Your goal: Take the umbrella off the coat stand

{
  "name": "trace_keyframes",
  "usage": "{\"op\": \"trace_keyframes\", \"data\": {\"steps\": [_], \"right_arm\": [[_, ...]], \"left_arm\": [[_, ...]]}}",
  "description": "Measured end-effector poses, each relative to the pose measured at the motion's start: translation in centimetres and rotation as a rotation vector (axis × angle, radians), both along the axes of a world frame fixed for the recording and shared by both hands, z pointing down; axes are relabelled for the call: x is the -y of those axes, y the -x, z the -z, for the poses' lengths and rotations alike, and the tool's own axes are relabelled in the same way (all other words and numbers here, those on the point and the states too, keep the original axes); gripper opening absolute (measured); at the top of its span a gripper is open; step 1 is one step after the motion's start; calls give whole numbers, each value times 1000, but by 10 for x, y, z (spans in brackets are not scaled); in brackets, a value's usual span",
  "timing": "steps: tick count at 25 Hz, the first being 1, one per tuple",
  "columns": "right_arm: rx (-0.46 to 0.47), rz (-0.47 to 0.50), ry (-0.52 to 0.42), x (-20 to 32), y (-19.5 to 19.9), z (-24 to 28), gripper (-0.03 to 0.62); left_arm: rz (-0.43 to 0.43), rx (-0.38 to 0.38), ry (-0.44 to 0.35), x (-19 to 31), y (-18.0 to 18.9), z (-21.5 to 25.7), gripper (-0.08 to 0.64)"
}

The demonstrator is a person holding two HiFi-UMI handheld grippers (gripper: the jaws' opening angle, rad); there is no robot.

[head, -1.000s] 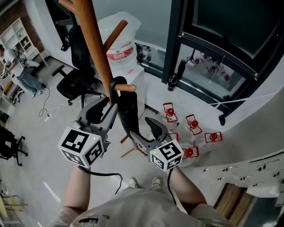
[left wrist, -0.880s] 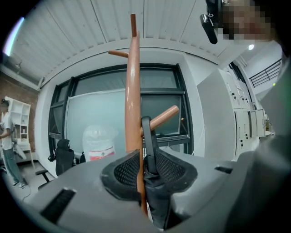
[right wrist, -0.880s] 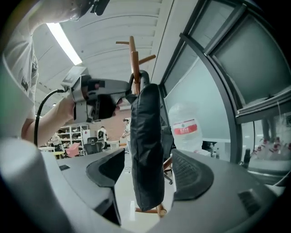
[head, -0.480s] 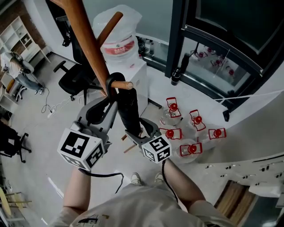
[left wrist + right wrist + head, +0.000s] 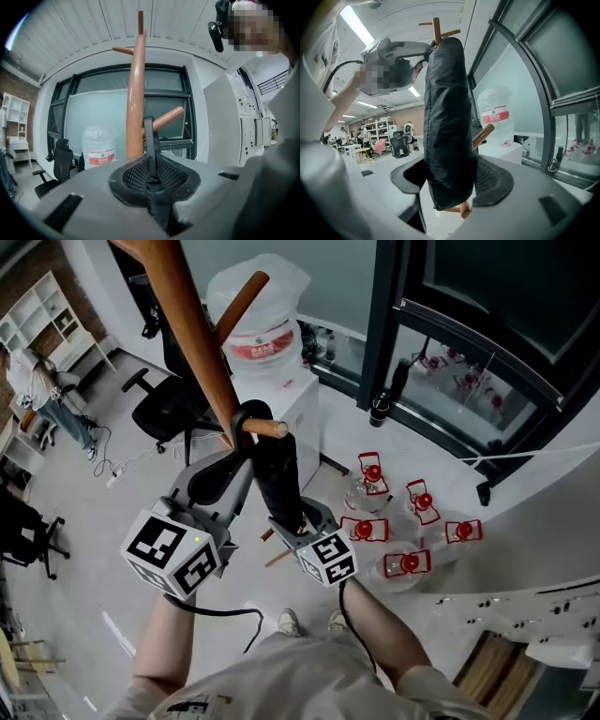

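Step in hand: securing the grasp, before lift-off. The umbrella hangs on the coat stand, its crook handle hooked over a wooden peg and its folded black canopy hanging straight down beside the pole.

The left gripper is closing. Its fingers already pinch the thin crook just below the peg.

The right gripper is lower down with its fingers spread wide. It is closing around the canopy between them, and no firm clamp is evident yet.

Next move, as judged:
- Complete the lower grasp so the canopy cannot swing.
- Raise both grippers together.
- Carry the crook outward along the upward-angled peg until it clears the tip.
- Keep the umbrella off the pole while withdrawing it.
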State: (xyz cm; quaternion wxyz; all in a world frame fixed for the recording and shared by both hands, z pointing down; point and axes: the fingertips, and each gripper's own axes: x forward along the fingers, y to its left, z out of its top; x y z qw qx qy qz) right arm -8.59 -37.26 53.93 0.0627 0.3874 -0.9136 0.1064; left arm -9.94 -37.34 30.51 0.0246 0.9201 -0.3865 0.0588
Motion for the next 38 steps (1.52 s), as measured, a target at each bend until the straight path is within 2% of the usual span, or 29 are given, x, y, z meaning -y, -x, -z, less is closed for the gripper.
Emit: {"op": "trace_keyframes", "data": {"steps": [7,22,31,38], "right_arm": [[-20,-18,4,-5,-8,4,265],[-50,-98,-84,-23,-48,57,264],[-90,-171,-137,-48,-87,87,264],[-125,-259,-157,-69,-126,110,265]], "left_arm": [[-5,-29,8,-3,-2,4,55],[-97,-74,-81,-38,-34,55,55],[-188,-112,-136,-73,-62,83,55],[-291,-144,-175,-96,-93,104,57]]}}
